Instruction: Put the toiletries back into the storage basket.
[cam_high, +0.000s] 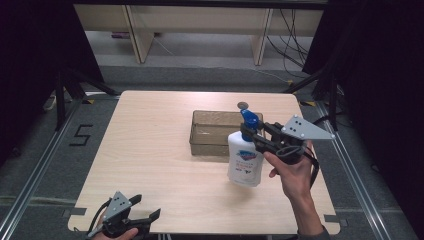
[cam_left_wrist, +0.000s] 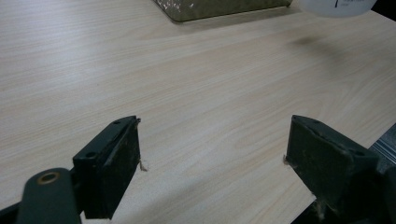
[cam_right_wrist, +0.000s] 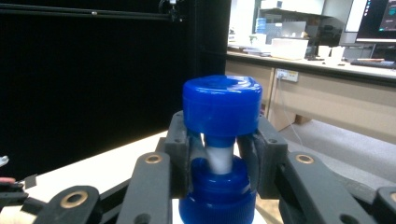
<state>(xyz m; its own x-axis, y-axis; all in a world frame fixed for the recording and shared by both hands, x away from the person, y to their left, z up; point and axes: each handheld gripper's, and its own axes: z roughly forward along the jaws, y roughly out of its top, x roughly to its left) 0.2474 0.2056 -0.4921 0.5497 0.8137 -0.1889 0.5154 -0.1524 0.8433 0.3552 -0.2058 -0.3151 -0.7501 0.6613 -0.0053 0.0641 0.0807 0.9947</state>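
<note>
At the near edge of the worktop (cam_high: 150, 165) the left gripper (cam_high: 131, 216) rests with its jaws wide apart and nothing between them. Farther in, the right gripper (cam_high: 250, 136) has its jaws clamped on the pump neck of the white soap bottle (cam_high: 245, 162), held upright just beside the tray; the grasp appears done, placement left. Beyond, the shallow clear tray (cam_high: 200, 145) looks empty.

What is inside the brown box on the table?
The brown box looks empty where its floor shows in the high view. The white soap bottle, clamped in the right gripper, covers its right end, so that part is hidden.
</note>
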